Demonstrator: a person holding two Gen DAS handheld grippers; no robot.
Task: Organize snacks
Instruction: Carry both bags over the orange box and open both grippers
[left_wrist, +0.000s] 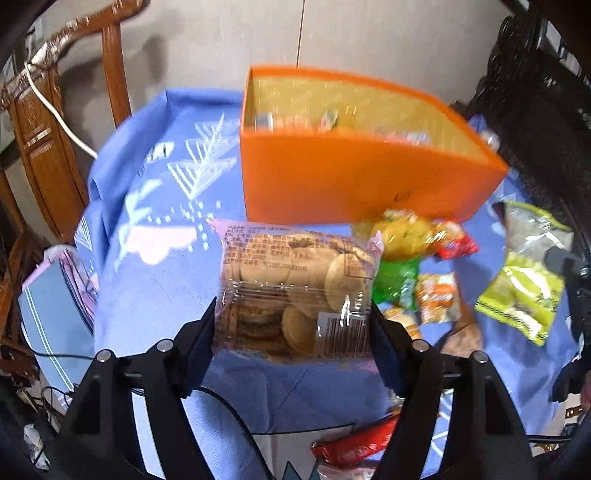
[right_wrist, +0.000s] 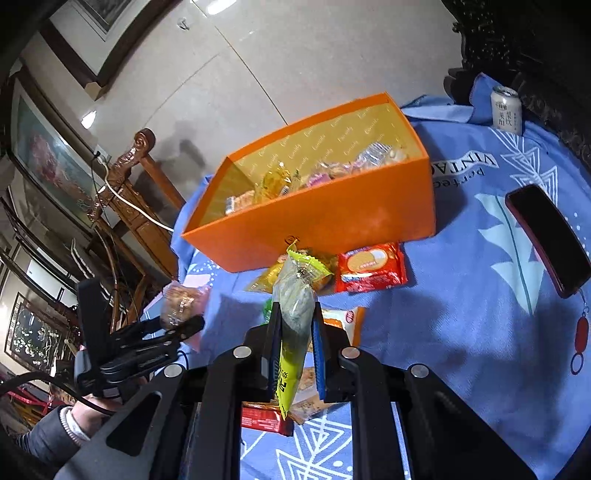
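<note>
Biscuits in a clear packet (left_wrist: 295, 291) sit clamped between the left gripper (left_wrist: 291, 332) fingers, held above the blue cloth (left_wrist: 155, 280). Beyond its fingertips stands the orange box (left_wrist: 354, 177) (some snacks already inside). Between the right gripper (right_wrist: 297, 325) fingers, narrowly parted, a yellow-green packet (right_wrist: 295, 306) is pinched, the box just ahead.
</note>
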